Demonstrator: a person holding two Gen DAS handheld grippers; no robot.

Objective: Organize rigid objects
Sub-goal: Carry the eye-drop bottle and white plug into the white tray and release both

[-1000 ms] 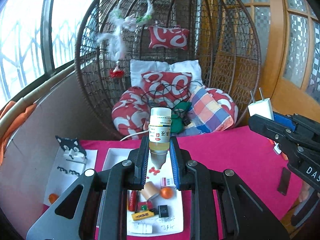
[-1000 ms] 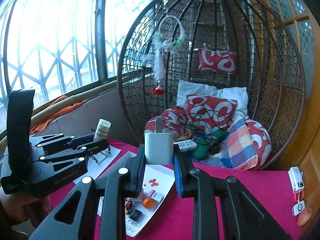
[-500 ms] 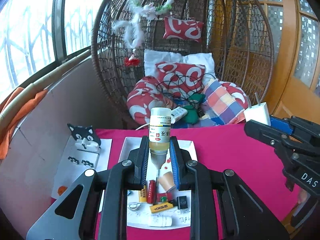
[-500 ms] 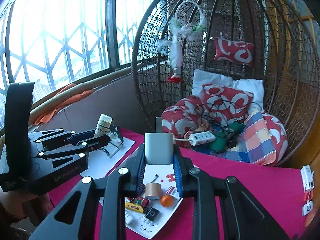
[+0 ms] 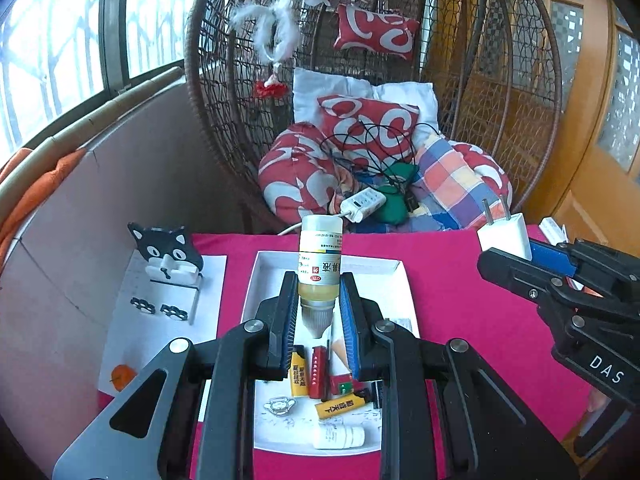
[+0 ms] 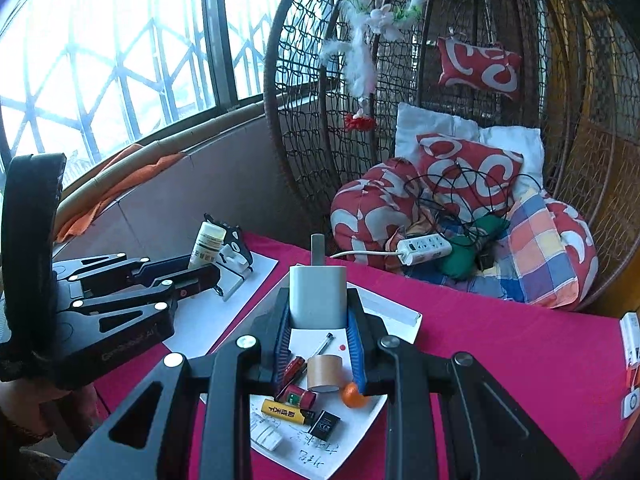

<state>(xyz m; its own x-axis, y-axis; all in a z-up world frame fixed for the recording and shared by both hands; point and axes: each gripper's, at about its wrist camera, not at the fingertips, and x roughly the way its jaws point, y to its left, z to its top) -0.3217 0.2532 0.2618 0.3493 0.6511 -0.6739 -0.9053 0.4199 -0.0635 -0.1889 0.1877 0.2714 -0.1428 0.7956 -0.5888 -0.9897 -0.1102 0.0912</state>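
Observation:
My left gripper (image 5: 319, 292) is shut on a small bottle of yellow liquid (image 5: 320, 268), held nozzle-down above the white tray (image 5: 328, 260). The same bottle (image 6: 206, 242) shows in the right wrist view, at the tip of the left gripper (image 6: 202, 268). My right gripper (image 6: 318, 312) is shut on a white plug adapter (image 6: 318, 294), prongs pointing away, over the tray (image 6: 394, 314). In the left wrist view the adapter (image 5: 505, 238) sticks out of the right gripper (image 5: 516, 256) at the right. The tray holds several small items: lighters, a tape roll (image 6: 325, 372), an orange ball (image 6: 354, 394).
The tray lies on a magenta cloth (image 5: 460, 300). A cat-shaped phone stand (image 5: 166, 256) sits on white paper (image 5: 120, 344) at left. Behind the table hangs a wicker egg chair (image 5: 400, 80) with cushions and a power strip (image 5: 362, 202). A wall and windows run along the left.
Both grippers have moved forward and down toward the tray, each still holding its object. The tray and its contents now show larger and nearer between the fingers.

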